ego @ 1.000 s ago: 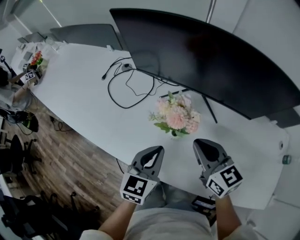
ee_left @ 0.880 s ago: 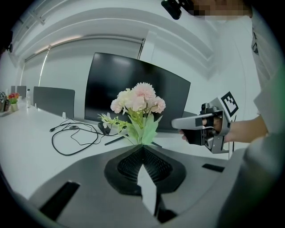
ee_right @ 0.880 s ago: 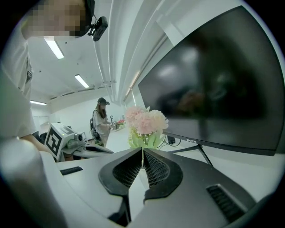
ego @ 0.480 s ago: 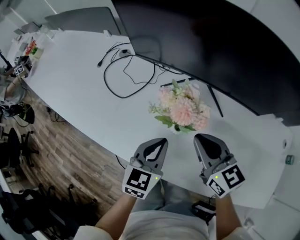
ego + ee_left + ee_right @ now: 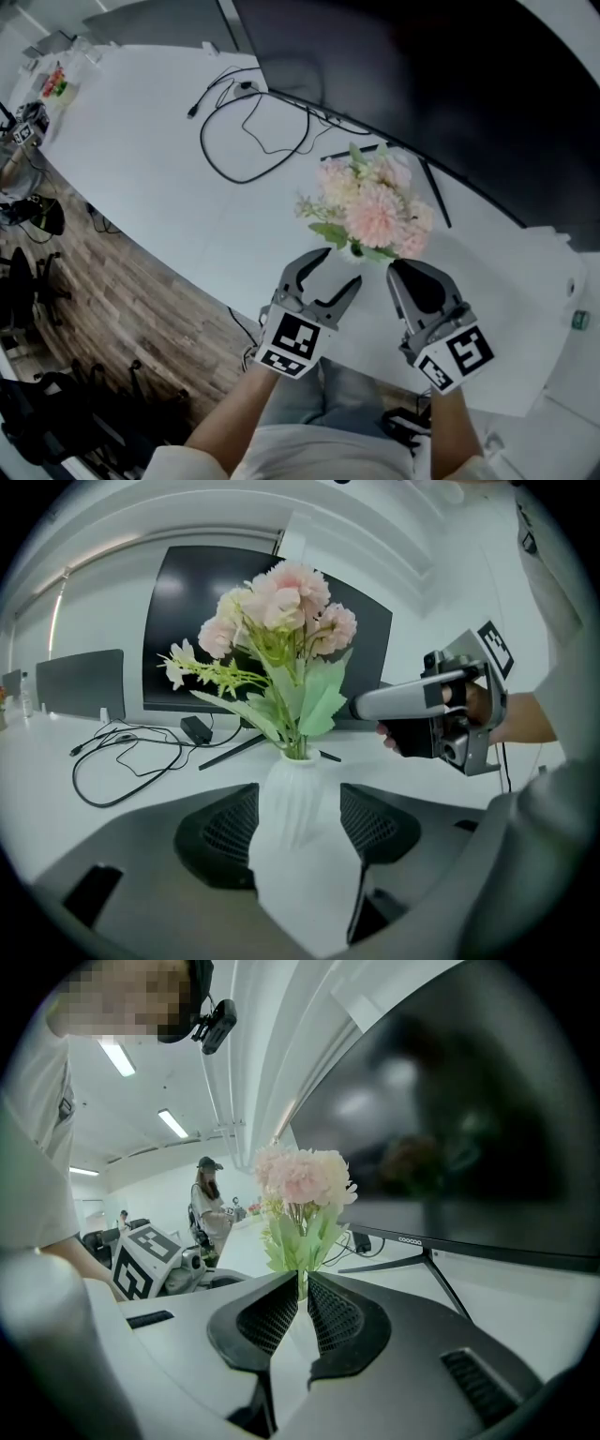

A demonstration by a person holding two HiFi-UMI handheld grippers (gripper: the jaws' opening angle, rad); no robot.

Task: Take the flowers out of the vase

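A bunch of pink and cream flowers (image 5: 370,211) with green leaves stands upright in a white ribbed vase (image 5: 298,803) on the white table (image 5: 141,178). My left gripper (image 5: 339,269) is at the vase's near left side. Its jaws are opening, and in the left gripper view the vase stands between the pads (image 5: 221,832) without being pressed. My right gripper (image 5: 401,269) hovers just right of the vase with its jaws shut and empty. In the right gripper view the flowers (image 5: 300,1180) rise straight beyond the tips of that gripper (image 5: 302,1290).
A large curved black monitor (image 5: 422,84) stands right behind the flowers, its thin stand legs (image 5: 433,192) beside them. A looped black cable (image 5: 248,141) lies to the left. The table's front edge runs under my hands, above a wood floor (image 5: 112,309). A person (image 5: 208,1208) stands far off.
The left gripper's jaws have gone from shut to wide apart. Both grippers have come down and forward toward the vase, the left one more, so the vase now sits between its jaws.
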